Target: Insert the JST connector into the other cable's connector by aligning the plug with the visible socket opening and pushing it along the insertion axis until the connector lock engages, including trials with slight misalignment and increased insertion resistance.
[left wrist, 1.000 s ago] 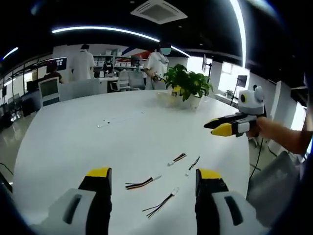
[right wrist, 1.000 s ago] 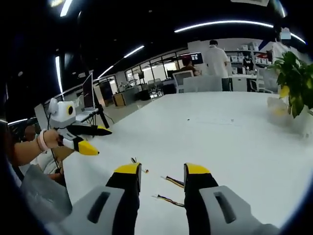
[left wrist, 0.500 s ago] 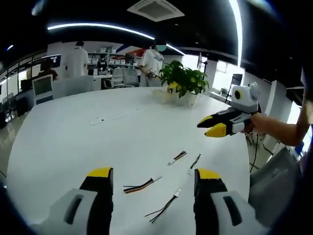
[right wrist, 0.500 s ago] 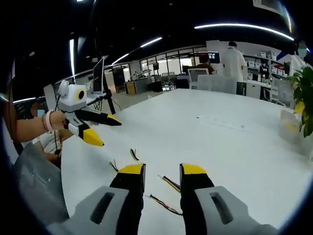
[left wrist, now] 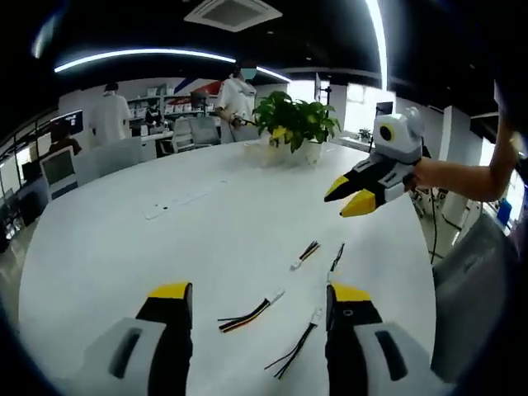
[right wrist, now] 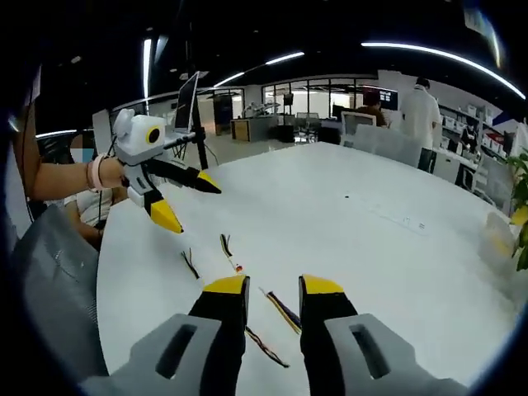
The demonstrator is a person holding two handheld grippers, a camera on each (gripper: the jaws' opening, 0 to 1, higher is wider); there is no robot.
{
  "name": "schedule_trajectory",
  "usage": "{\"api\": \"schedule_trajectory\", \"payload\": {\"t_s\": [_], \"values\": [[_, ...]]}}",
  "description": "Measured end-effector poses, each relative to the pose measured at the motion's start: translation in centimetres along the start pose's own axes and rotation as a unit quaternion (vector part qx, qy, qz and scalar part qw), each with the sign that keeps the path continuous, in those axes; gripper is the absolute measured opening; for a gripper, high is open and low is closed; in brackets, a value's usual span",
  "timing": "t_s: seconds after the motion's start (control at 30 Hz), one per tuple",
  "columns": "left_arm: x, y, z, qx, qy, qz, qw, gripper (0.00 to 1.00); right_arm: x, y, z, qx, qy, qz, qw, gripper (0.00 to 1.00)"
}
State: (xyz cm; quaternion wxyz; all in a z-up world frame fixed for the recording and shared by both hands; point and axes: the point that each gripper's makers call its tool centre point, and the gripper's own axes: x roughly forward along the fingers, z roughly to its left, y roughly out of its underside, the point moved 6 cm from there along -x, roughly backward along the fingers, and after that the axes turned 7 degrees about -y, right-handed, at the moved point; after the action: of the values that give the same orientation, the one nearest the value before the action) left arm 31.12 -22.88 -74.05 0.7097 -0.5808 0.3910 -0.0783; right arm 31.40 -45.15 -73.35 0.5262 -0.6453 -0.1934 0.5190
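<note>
Several short cables with small white JST connectors lie loose on the white table [left wrist: 124, 239]. In the left gripper view, one orange-and-black cable [left wrist: 246, 313] lies between my left gripper's [left wrist: 260, 293] wide-open jaws. A black cable [left wrist: 294, 348] sits beside the right jaw, and two more cables [left wrist: 304, 254] lie farther out. My right gripper [left wrist: 347, 198] hovers above them, held by a hand, with its yellow tips parted. In the right gripper view, my right gripper [right wrist: 274, 285] stands narrowly open over a cable [right wrist: 280, 309], holding nothing. The left gripper [right wrist: 190, 205] hangs open at the left.
A potted plant [left wrist: 293, 124] stands at the table's far side. A grey chair [left wrist: 466, 289] is at the table's near edge, and the chair [right wrist: 49, 280] shows again beside the person's arm. People stand among desks in the background.
Both hands have shifted, so both views have moved. The right gripper's jaws have narrowed somewhat. The cables lie where they were on the table.
</note>
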Motion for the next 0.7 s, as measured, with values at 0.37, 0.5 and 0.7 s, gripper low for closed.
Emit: {"api": "schedule_trajectory", "payload": {"t_s": [0.37, 0.5, 0.7], "values": [[1.6, 1.9, -0.6, 0.056, 0.042, 0.028, 0.9972, 0.60, 1.4, 0.2, 0.0, -0.022, -0.029, 0.000, 0.9994, 0.15], [2.2, 1.9, -1.3, 0.056, 0.063, 0.023, 0.9962, 0.60, 1.9, 0.6, -0.1, -0.017, -0.034, 0.006, 0.9993, 0.15], [3.3, 2.0, -1.5, 0.037, 0.078, 0.019, 0.9961, 0.58, 2.4, 1.3, -0.2, -0.033, -0.044, 0.023, 0.9982, 0.15]]}}
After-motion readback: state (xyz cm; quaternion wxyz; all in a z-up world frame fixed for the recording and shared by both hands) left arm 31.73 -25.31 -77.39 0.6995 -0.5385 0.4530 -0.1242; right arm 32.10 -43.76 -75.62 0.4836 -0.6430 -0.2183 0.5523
